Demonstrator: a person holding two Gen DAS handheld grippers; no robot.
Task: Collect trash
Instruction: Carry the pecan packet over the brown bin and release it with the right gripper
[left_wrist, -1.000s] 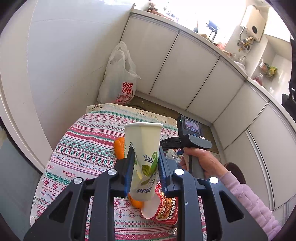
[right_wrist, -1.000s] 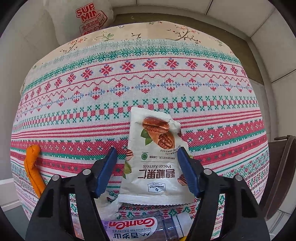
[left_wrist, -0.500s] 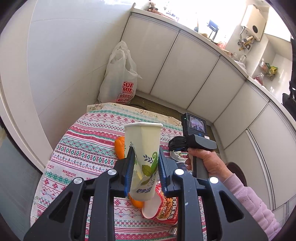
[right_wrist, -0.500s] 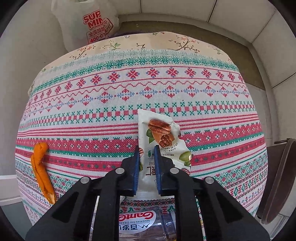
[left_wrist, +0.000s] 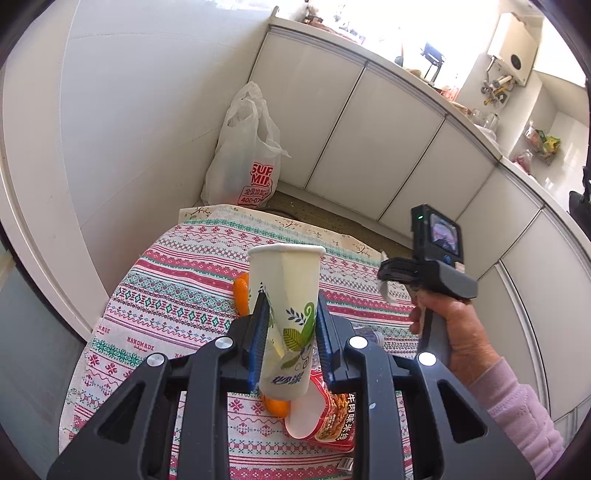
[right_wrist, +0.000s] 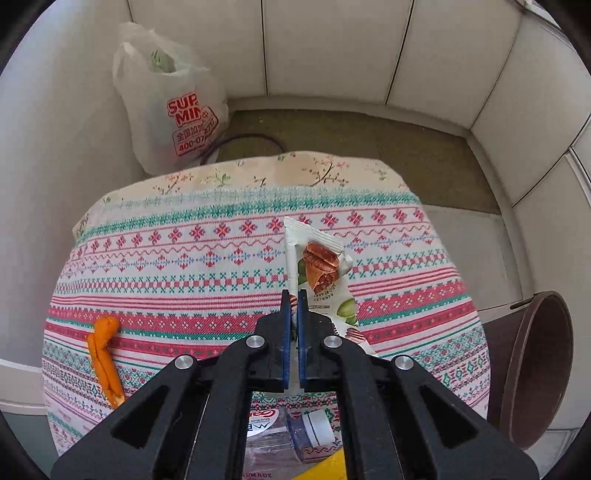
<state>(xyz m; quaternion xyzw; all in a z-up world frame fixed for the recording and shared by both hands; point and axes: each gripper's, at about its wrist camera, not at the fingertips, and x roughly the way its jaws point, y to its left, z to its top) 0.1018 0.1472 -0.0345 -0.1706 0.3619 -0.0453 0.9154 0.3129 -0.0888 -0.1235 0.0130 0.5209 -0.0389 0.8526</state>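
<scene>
Against the frame of one second ago, the right gripper (right_wrist: 294, 306) has gone from spread wide around the snack packet (right_wrist: 321, 273) to clamped on it, and the packet has come up from lying flat on the tablecloth (right_wrist: 207, 254) to hanging above it, folded along its length between the blue pads. In the left wrist view the right gripper (left_wrist: 397, 271) now sits higher and further right than before, with a white corner of the packet showing at its tip. The left gripper (left_wrist: 290, 334) is unchanged: its fingers remain pressed on both sides of the paper cup (left_wrist: 286, 317), held upright over the table.

Writing, left to right. The tablecloth hem reads "HANDMADE". The white plastic bag (right_wrist: 166, 107) standing on the floor past the table's far edge carries red lettering "SUP MI" and the digits "400-07" with Chinese characters. The paper cup bears green and blue leaf prints and blue Chinese characters near its base. The red noodle tub (left_wrist: 325, 417) lying beneath it shows Chinese text. The clear bottle (right_wrist: 291, 432) at the near table edge shows a partial red label, seen inverted. The packet's print is too creased to read; pecan pictures are clear.

An orange peel (right_wrist: 105, 354) lies at the cloth's left edge. A brown bin (right_wrist: 532, 365) stands right of the table.
</scene>
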